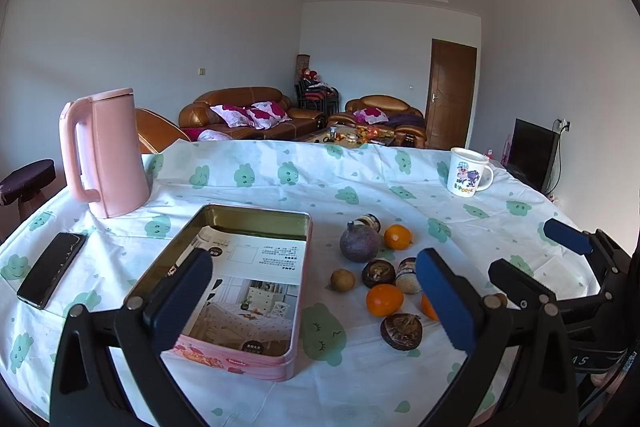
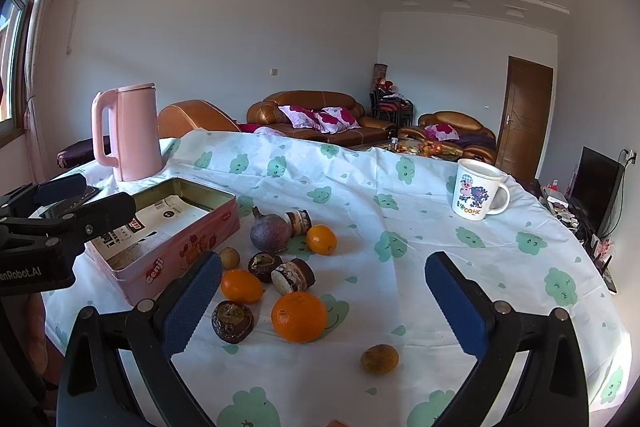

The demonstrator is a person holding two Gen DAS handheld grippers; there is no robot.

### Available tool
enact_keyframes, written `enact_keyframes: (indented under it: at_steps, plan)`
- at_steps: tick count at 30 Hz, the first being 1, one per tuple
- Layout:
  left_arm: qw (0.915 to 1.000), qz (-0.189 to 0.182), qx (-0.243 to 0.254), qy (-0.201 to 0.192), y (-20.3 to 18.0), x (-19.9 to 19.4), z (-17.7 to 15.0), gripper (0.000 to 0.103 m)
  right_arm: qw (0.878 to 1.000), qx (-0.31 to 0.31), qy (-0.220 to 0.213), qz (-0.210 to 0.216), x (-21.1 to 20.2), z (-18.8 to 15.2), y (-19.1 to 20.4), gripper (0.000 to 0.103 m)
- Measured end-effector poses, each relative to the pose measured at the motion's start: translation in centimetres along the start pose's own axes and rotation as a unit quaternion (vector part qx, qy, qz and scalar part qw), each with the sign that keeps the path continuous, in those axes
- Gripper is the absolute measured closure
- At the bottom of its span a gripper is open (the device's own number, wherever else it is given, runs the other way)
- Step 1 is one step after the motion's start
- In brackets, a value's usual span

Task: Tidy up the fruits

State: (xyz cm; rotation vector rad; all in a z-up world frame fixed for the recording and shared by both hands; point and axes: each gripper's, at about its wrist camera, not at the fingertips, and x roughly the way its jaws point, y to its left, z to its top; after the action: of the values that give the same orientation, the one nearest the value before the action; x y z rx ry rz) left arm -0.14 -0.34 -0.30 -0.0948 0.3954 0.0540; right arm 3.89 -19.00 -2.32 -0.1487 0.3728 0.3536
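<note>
Blue-padded black left gripper (image 1: 316, 301) fills the lower edge of the left wrist view; its jaws are spread wide and hold nothing. Its left finger hangs over the near left part of the pink rectangular metal tin (image 1: 298, 303), and its right finger (image 1: 444, 301) hangs over the fruit group. The tin is open, with a printed paper sheet (image 1: 248, 283) lying flat inside it.

Blue-padded black right gripper (image 2: 324, 303) is likewise spread wide and empty, above the white tablecloth with green cloud prints (image 2: 420, 227). Between its fingers lie a large round orange (image 2: 299, 316) and, nearer the camera and apart from the rest, a small brown-yellow round fruit (image 2: 379, 359).

All fruit lies on the tablecloth just right of the tin, none inside it. The group consists of:
- a dark purple round fruit with a short stem (image 2: 271, 230), at the far end;
- a small orange citrus (image 2: 321, 239) just right of it;
- a second small orange citrus (image 2: 241, 285), near the tin wall;
- a small tan round fruit (image 2: 229, 258), beside the tin;
- four dark brown chestnut-like pieces (image 2: 232, 321), two of them with pale cut faces.

A tall pink plastic kettle (image 1: 105, 153) stands upright beyond the tin. A black smartphone (image 1: 52, 269) lies flat left of the tin. A white cartoon-printed mug (image 2: 478, 194) stands upright, well apart at the far right.
</note>
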Motion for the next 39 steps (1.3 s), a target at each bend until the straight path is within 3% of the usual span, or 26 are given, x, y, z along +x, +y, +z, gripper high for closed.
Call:
enact_keyframes:
  at_steps: [25, 39]
  plan:
    - [1.0, 0.001, 0.001, 0.004, 0.3, 0.3, -0.7, 0.0, 1.0, 0.001, 0.007, -0.001, 0.3, -0.4, 0.0, 0.001]
    - [0.9993, -0.012, 0.024, 0.027, -1.4, 2.0, -2.3, 0.0, 0.999, 0.014, 0.032, -0.019, 1.6, -2.9, -2.8, 0.001]
